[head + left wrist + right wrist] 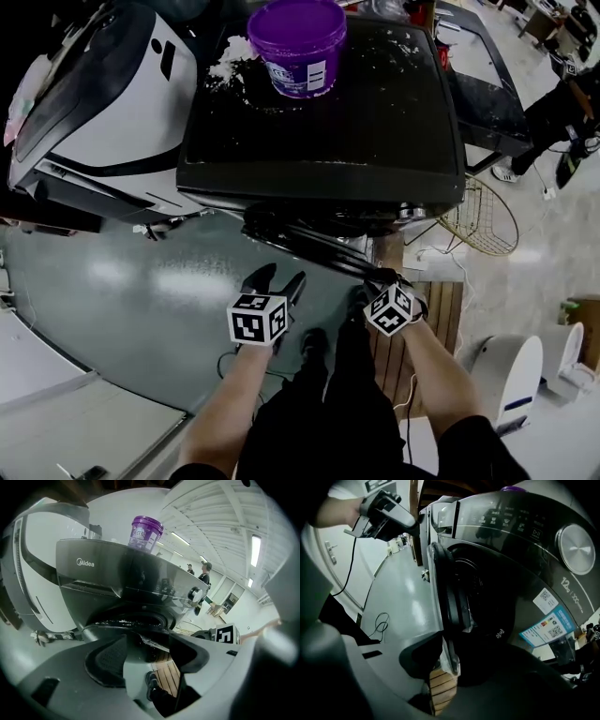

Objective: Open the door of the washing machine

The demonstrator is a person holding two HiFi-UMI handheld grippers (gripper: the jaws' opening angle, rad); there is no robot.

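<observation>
The dark washing machine [319, 112] stands in front of me, and its round door [309, 242] is swung partway out from the front. My right gripper [380, 279] is shut on the door's free edge; in the right gripper view the rim [449, 620], with a bit of plastic film on it, runs between the jaws of that gripper [450, 667]. The dark drum opening [487, 602] shows behind the door. My left gripper [278, 281] hangs open just left of the door and holds nothing. In its own view the left gripper [147, 658] frames only floor and a shoe.
A purple bucket [298, 47] sits on the machine's top beside spilled white powder. A white appliance [103, 103] stands to the left. A wire basket [483, 220], wooden slats [441, 319] and a white device [511, 370] are on the right. A cable [379, 623] lies on the floor.
</observation>
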